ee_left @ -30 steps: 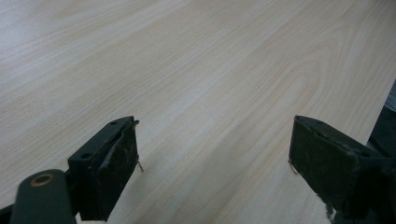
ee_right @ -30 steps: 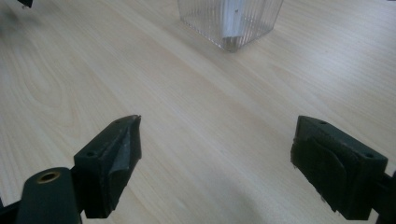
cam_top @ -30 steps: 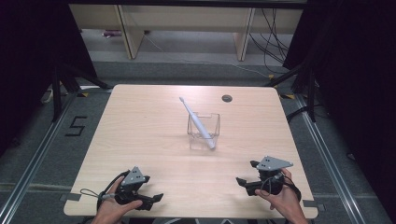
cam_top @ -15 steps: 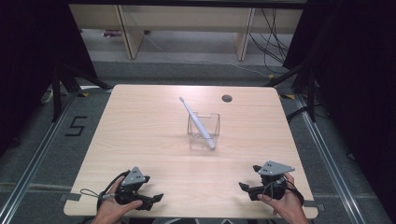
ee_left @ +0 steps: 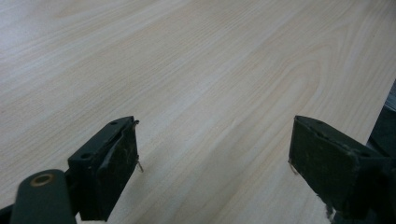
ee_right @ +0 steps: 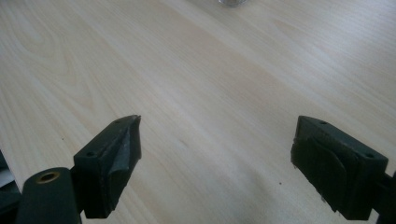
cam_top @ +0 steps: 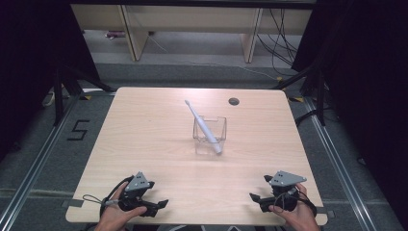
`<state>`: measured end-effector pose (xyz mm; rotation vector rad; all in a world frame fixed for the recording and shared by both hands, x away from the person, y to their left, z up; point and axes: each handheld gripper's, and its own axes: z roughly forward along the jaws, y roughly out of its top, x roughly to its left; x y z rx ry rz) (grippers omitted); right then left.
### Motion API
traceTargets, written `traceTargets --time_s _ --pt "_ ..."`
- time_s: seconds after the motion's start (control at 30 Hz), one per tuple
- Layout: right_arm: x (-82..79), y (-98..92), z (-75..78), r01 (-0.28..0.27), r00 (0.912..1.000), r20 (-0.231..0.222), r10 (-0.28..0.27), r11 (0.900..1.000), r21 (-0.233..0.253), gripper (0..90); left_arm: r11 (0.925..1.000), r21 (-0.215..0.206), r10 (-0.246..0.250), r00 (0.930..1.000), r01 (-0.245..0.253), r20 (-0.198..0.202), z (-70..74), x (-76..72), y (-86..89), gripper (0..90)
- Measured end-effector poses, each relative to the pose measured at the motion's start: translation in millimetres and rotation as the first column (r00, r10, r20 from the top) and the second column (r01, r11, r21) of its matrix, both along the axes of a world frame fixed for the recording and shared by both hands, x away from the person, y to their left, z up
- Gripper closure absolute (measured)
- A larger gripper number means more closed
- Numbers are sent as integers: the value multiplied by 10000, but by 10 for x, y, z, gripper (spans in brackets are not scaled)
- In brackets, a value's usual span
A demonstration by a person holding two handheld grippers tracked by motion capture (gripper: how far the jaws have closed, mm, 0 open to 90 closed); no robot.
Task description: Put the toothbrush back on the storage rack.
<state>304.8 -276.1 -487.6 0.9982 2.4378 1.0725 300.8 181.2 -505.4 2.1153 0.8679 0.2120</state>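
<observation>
A clear square cup (cam_top: 210,135) stands near the middle of the light wooden table (cam_top: 144,139). A white toothbrush (cam_top: 199,121) leans in it, its head pointing up and to the far left. My left gripper (cam_top: 159,208) rests at the near left edge, held by a hand, its jaws pointing right. In the left gripper view it (ee_left: 215,140) is open over bare wood. My right gripper (cam_top: 256,201) sits at the near right edge, jaws pointing left. It (ee_right: 217,135) is open over bare wood in the right gripper view, with the cup's base (ee_right: 232,2) at the top edge.
A small dark round hole (cam_top: 234,101) marks the table's far right part. Pale shelf units (cam_top: 192,29) and cables lie on the floor beyond the table. A "5" marking (cam_top: 78,130) is on the floor at left. Dark curtains flank both sides.
My right gripper has drawn back toward the near edge and a little to the right. The left gripper, cup and toothbrush have not moved.
</observation>
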Motion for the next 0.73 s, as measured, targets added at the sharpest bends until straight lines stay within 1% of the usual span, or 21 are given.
traceTargets --time_s 0.03,0.07,0.1,0.13,0.17,0.23,0.3,0.33,0.4,0.47,0.5,0.53,0.57,0.63,0.67,0.73 --pt "-5 -4 -8 1 10000 28 -1 10000 4 164 10000 4 -5 10000 5 13 0 0 0 149" --pt "-10 -11 -13 -43 9999 165 45 10000 -87 164 10000 9 -8 10000 8 17 1 -1 -1 149" --pt "-27 -8 -14 44 10000 43 -44 10000 -48 164 10000 6 -1 10000 1 14 1 -1 0 149" --pt "-26 -12 -19 -64 10000 69 64 9999 -84 164 10000 7 -6 10000 6 6 1 0 0 149" --pt "-24 -18 -27 -147 9996 227 150 9998 -130 164 10000 8 2 10000 -2 10 2 -1 1 149" --pt "-54 -15 -23 -37 10000 -59 36 10000 -91 164 10000 7 0 10000 0 12 3 -2 2 149" --pt "-50 -22 -32 -226 9997 -38 225 9997 -114 164 10000 16 -1 10000 1 12 2 -2 2 149" --pt "-71 -23 -29 -76 10000 17 76 9999 -123 164 10000 12 2 10000 -2 14 2 -2 1 149" --pt "-61 -38 -40 -270 9996 35 271 9995 -171 165 10000 16 -6 10000 6 19 1 -1 0 149" --pt "-70 -44 -42 -190 9998 -38 189 9998 -113 165 10000 18 -4 10000 4 22 2 -1 1 149" --pt "-72 -53 -45 -154 9998 154 157 9996 -223 165 10000 14 6 10000 -6 17 1 -2 1 149" --pt "-77 -54 -39 -96 9999 106 98 9997 -209 165 10000 21 1 10000 -1 16 2 -1 2 149" --pt "-72 -56 -48 -189 9997 153 193 9996 -216 165 10000 16 10 10000 -11 20 2 -1 1 149" --pt "-78 -54 -42 -207 9998 -72 205 9996 -175 165 10000 12 5 10000 -5 15 2 -2 1 149" --pt "-79 -56 -41 -168 9999 26 169 9996 -217 165 10000 22 2 10000 -2 18 2 -2 2 149" --pt "-80 -55 -43 -189 9998 -30 188 9996 -207 165 10000 18 8 10000 -8 18 3 -2 3 149"
